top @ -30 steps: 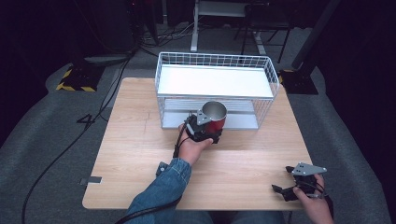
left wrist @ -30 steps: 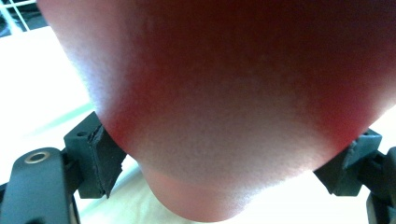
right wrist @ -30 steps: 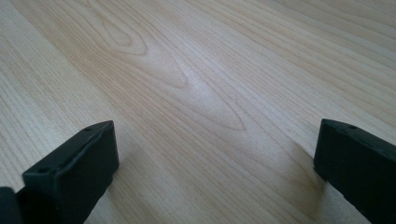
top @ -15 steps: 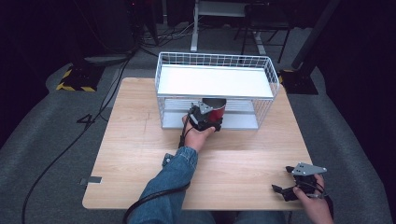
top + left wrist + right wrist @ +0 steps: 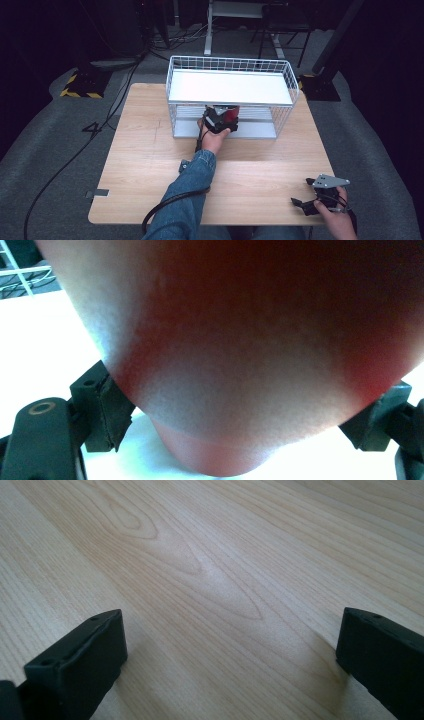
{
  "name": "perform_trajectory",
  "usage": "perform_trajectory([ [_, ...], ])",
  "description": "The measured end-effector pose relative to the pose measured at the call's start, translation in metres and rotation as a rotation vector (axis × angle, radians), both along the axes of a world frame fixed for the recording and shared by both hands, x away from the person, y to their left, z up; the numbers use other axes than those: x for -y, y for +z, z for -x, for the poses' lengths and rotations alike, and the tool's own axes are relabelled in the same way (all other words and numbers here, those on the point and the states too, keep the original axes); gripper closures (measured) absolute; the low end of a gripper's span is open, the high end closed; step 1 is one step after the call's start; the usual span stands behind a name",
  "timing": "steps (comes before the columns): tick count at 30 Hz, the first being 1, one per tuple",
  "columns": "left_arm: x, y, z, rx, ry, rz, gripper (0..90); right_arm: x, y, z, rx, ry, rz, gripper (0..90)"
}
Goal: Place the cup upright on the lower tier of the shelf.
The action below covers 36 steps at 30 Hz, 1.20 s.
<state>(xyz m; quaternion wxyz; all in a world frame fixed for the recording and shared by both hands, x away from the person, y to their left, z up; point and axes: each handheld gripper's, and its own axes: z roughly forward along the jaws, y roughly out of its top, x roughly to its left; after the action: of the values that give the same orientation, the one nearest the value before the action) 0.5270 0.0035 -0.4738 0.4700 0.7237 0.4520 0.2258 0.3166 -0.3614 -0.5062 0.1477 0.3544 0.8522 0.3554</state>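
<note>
Red cup going onto the rack's lower shelf.
Left gripper (image 5: 220,121) is clamping the red cup (image 5: 227,113) by its sides, inside the white wire rack (image 5: 230,87); best keeping it level, clearing the upper shelf. Right gripper (image 5: 311,204) is idling wide open, empty, over the wooden table (image 5: 150,160); dark room beyond.

Red cup (image 5: 260,350) close up, clamped between black tongs (image 5: 240,427) — white surface (image 5: 45,340) beneath
</note>
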Motion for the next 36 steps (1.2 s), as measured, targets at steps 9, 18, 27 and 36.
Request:
perform_trajectory([
  [9, 0.005, -0.006, -0.008, 0.008, 0.023, 0.006, 16.1, 0.000, 0.000, 0.000, 0.001, 0.001, 0.000, 0.0],
  [18, 0.006, -0.017, -0.012, 0.038, -0.030, -0.057, 15.5, 0.000, 0.000, 0.000, 0.001, 0.001, 0.000, 0.0],
  [27, 0.006, -0.023, -0.011, 0.011, -0.054, -0.123, 15.4, 0.000, 0.000, 0.000, 0.001, 0.001, 0.000, 0.0],
  [36, -0.005, -0.021, 0.002, -0.010, -0.045, -0.105, 15.4, 0.000, 0.000, 0.000, 0.001, 0.001, 0.000, 0.0],
])
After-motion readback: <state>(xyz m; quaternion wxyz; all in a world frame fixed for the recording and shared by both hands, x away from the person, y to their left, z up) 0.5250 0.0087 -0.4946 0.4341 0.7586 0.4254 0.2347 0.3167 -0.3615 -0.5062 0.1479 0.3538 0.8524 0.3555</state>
